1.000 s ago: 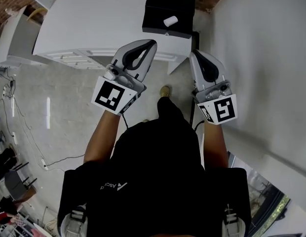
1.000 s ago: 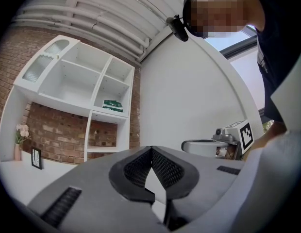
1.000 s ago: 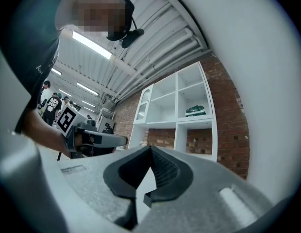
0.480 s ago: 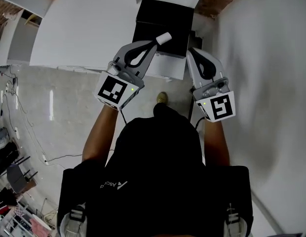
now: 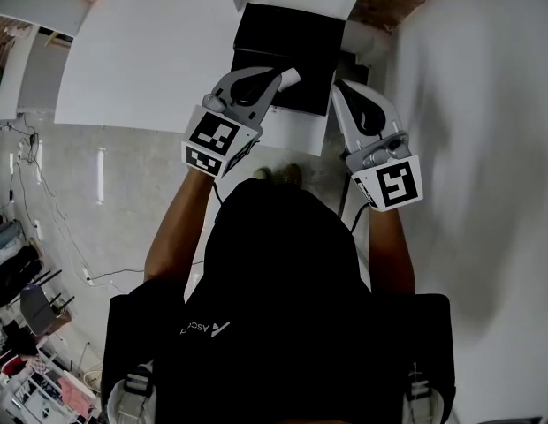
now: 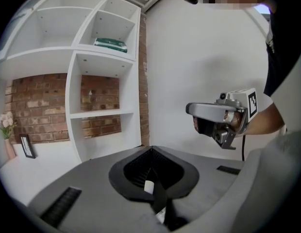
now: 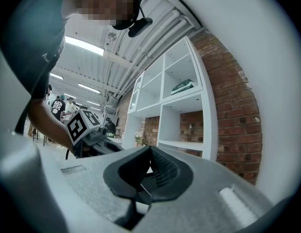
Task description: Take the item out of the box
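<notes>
Fingers of left gripper (image 5: 276, 78) and right gripper (image 5: 338, 87) are pressed together, empty; white roll (image 5: 291, 76) lies just off the left fingers, black box (image 5: 292, 34) beneath.

White print on the person's black shirt (image 5: 283, 343) reads "Asc", the rest unreadable, beside a small triangle mark. The left cube (image 5: 216, 140) and right cube (image 5: 391, 185) carry only square black-and-white marker patterns

White table (image 5: 141, 69), blk box (image 5: 292, 29) atop, prob.
</notes>
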`<act>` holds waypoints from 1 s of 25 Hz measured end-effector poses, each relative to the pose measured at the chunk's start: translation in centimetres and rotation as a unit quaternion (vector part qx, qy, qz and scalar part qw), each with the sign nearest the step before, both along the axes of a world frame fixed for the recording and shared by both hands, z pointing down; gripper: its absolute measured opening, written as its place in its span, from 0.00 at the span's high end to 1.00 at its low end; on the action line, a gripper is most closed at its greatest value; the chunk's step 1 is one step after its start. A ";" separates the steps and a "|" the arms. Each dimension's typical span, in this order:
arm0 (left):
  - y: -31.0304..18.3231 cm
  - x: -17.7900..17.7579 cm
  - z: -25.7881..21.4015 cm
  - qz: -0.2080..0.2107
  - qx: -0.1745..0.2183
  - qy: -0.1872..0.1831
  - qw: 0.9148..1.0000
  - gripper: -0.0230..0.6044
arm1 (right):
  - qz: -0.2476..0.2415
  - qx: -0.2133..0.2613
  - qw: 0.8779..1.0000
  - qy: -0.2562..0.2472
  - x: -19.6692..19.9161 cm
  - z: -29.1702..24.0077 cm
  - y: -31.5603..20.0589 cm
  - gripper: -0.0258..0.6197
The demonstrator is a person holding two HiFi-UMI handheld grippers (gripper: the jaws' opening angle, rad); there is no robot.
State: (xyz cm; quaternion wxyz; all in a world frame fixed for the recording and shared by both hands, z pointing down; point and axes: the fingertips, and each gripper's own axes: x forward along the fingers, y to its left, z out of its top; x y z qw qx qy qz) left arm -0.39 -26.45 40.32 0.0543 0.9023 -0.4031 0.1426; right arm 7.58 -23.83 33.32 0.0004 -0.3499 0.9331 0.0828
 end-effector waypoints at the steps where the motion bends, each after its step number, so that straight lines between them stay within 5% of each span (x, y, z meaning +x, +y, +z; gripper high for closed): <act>1: -0.3 0.1 0.5 0.003 -0.009 -0.010 1.000 0.96 | 0.002 -0.001 1.000 -0.001 0.1 0.1 -0.1 0.96; 8: -2.0 1.0 4.9 0.038 -0.085 -0.087 0.992 0.90 | 0.029 -0.006 1.000 -0.008 0.6 0.1 -1.7 0.96; 25: -3.5 2.5 16.0 0.105 -0.220 -0.240 0.940 0.64 | 0.060 -0.012 0.998 -0.016 1.2 1.4 -3.8 0.96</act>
